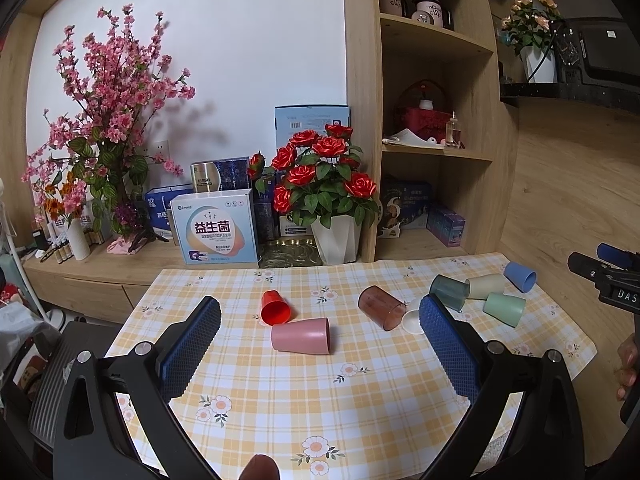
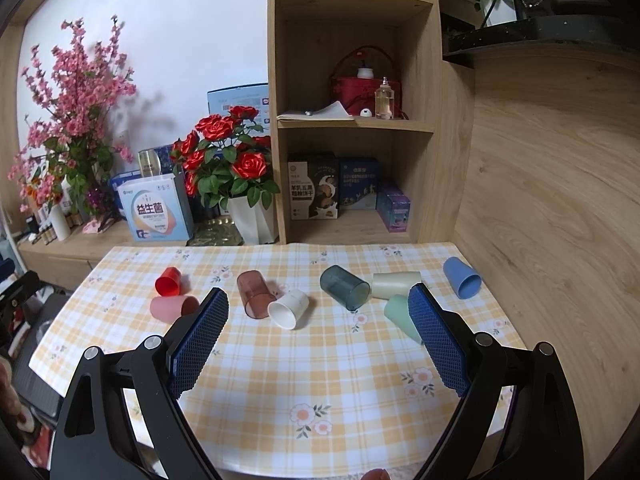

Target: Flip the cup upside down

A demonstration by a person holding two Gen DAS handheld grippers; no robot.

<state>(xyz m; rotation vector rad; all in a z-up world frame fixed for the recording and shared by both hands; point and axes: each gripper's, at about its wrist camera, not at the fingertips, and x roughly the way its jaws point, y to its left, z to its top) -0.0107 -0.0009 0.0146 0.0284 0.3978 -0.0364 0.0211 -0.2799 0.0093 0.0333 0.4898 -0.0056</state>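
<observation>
Several cups lie on their sides on the checked tablecloth [image 1: 320,392]: a red cup [image 1: 275,307], a pink cup [image 1: 301,336], a clear brown cup [image 1: 381,307], a white cup [image 2: 289,308], a dark teal cup [image 2: 345,288], a cream cup [image 2: 395,284], a green cup [image 2: 400,316] and a blue cup [image 2: 462,277]. My left gripper [image 1: 320,312] is open and empty, above the table in front of the pink cup. My right gripper [image 2: 318,304] is open and empty, in front of the white cup. The right gripper also shows at the right edge of the left wrist view [image 1: 608,276].
A white pot of red roses [image 1: 334,232], boxes [image 1: 218,226] and pink blossom branches [image 1: 108,128] stand on the sideboard behind the table. A wooden shelf unit [image 2: 352,120] rises at the back. A wood-panel wall [image 2: 560,200] borders the table's right side.
</observation>
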